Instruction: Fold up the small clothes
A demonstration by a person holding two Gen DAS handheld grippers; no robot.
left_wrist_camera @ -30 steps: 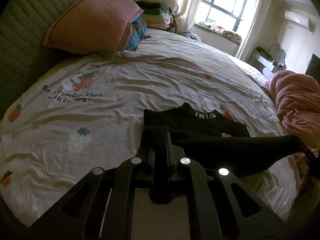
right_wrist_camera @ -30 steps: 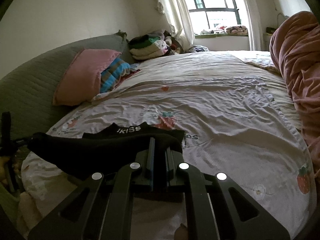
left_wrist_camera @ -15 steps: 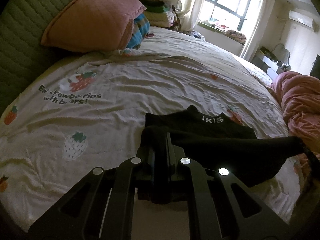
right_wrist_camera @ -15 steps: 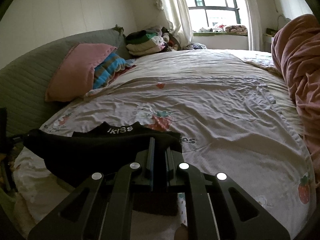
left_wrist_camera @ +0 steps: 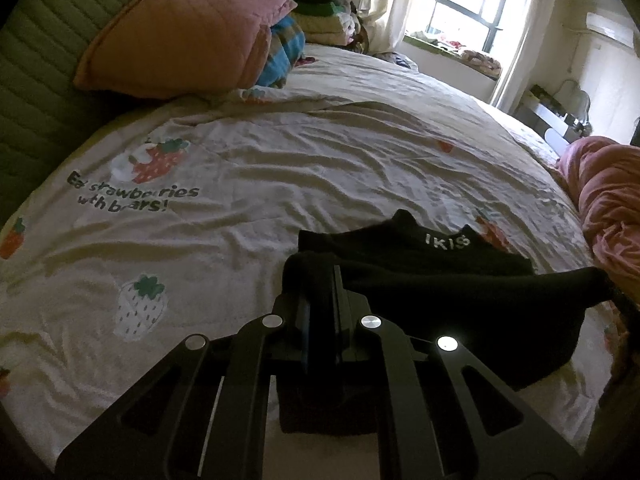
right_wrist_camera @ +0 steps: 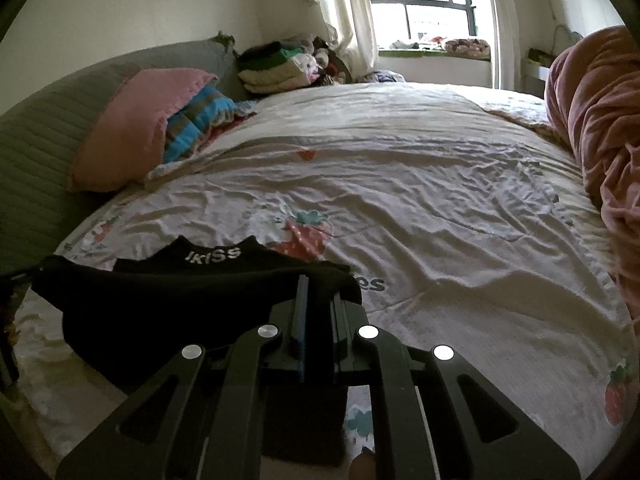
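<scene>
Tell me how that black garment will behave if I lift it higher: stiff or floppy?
Probably floppy: the black garment sags between the left claw and right claw. Likely light, since it's small and thin. The lower layer on the bedsheet may drag along.

So I've got two black socks here. The held sock [left_wrist_camera: 460,304] is stretched out sideways between my two grippers, hanging just above the sheet [left_wrist_camera: 280,168], its lower edge sagging toward the bed. The other sock [left_wrist_camera: 420,240] lies flat on the sheet right behind the held one, partly hidden by it, with white "ikiss" lettering on its cuff facing up. In the right view the strawberry print [right_wrist_camera: 306,236] sits just past the flat sock [right_wrist_camera: 224,256].
</scene>
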